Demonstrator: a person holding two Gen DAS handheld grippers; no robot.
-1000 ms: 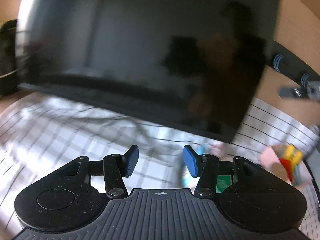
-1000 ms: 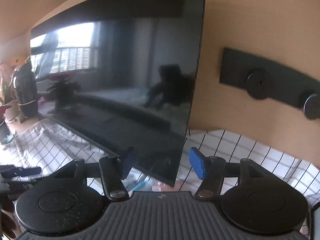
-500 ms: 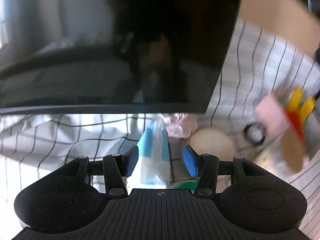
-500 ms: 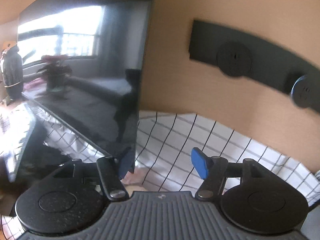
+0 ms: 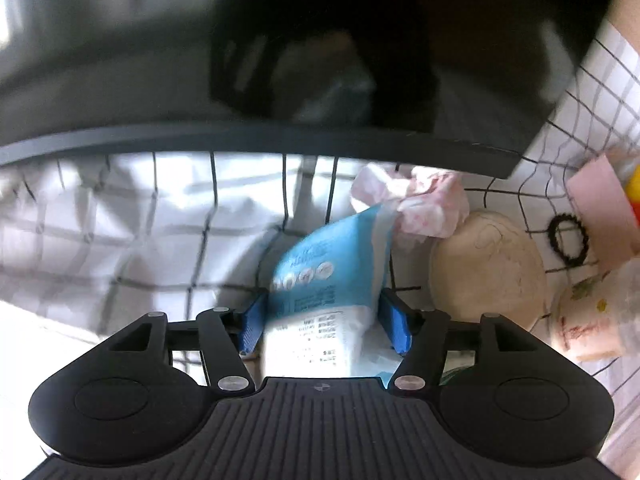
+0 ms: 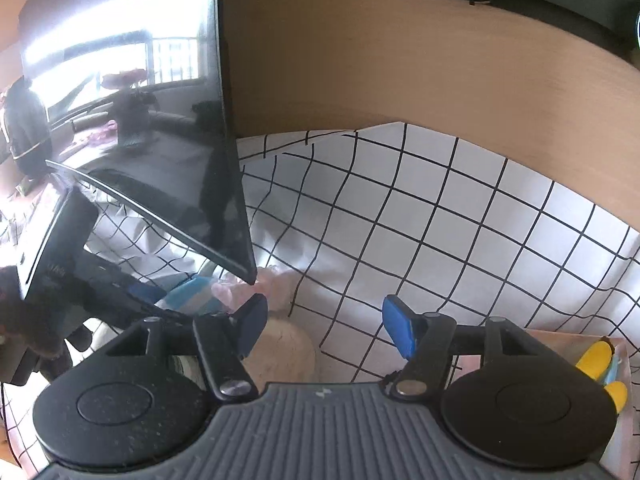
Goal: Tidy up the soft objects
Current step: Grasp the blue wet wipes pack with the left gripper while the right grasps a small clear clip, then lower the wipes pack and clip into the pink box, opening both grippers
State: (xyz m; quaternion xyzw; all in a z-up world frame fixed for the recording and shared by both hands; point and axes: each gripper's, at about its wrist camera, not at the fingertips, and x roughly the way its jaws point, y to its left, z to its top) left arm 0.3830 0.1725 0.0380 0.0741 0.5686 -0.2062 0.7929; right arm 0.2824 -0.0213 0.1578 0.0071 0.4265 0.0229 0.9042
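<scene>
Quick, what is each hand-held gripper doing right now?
Left hand-held gripper: jaws opening, the blue-and-white packet between them, not pinched.
Right hand-held gripper: open, holding nothing.

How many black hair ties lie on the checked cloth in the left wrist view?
1: the black hair tie lies between the beige round cushion and pink box. Others may be hidden.
</scene>
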